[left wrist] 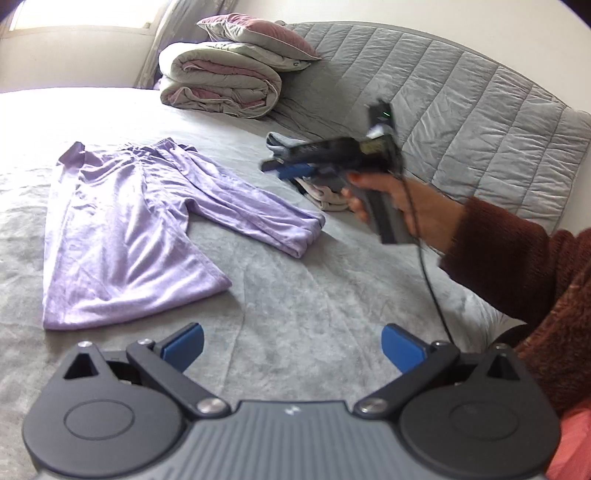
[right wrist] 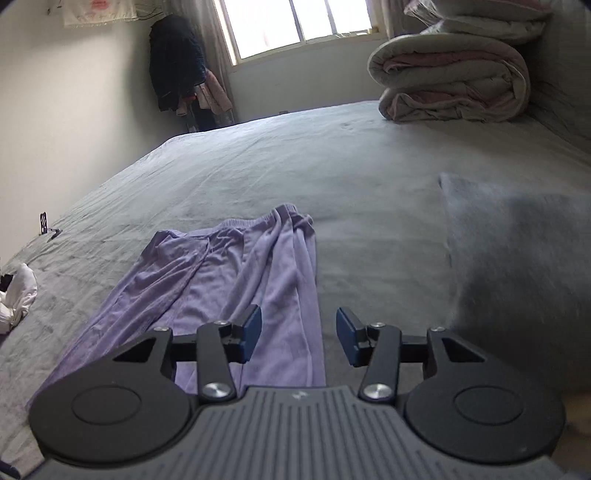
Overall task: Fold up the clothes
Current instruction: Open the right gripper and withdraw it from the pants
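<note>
Lilac trousers [left wrist: 125,236] are lying spread on the grey bed [left wrist: 295,295], waistband toward the far edge, one leg folded up short and pointing toward the headboard [left wrist: 461,122]. The left gripper [left wrist: 291,347] is hovering above bare sheet near the bed's near edge, jaws standing wide with nothing between them. The right gripper [right wrist: 299,336], held in a hand [left wrist: 406,206] with a brown sleeve [left wrist: 517,266], is hanging over that folded leg, jaws about half parted and empty. A small pile of folded clothes [left wrist: 317,184] is sitting beside the headboard, just past the right gripper. A rolled duvet [left wrist: 218,81] with a pillow [left wrist: 255,35] on top is resting at the bed's far corner
</note>
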### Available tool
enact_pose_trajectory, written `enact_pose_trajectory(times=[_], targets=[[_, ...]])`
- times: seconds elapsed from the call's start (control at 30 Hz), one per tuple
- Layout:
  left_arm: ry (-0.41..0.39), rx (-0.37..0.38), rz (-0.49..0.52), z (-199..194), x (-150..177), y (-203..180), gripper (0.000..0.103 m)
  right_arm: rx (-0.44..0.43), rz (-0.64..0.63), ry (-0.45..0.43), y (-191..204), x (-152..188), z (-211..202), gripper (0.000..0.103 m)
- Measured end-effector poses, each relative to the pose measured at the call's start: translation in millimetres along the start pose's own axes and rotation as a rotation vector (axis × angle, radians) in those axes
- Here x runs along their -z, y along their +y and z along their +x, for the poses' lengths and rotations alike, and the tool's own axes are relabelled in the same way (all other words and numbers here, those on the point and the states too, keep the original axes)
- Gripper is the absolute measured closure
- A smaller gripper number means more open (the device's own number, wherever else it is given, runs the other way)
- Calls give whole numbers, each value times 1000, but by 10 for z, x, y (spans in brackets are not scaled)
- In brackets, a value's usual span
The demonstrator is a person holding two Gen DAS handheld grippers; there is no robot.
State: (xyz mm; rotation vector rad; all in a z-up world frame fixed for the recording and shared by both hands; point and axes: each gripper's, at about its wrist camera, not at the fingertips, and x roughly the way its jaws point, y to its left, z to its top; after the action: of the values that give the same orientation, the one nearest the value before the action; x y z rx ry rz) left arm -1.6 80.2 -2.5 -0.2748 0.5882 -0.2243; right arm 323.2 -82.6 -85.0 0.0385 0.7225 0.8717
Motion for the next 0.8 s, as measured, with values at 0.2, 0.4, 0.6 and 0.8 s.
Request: enact_pose_trajectory(times=[0.2, 0.4, 0.6, 0.8], targets=[[-41, -83, 44, 54, -56, 2, 1, 10, 88, 8, -267, 565, -598, 51], [-84, -77, 111, 267, -134, -219, 1, -7, -53, -6, -152, 621, -634, 51], [-51, 2, 209, 677, -255, -550, 1, -39, -230, 5, 29, 696, -597, 51], [-11, 5, 268, 1149, -391, -711, 1, -6, -351, 45, 109, 711, -467, 58]])
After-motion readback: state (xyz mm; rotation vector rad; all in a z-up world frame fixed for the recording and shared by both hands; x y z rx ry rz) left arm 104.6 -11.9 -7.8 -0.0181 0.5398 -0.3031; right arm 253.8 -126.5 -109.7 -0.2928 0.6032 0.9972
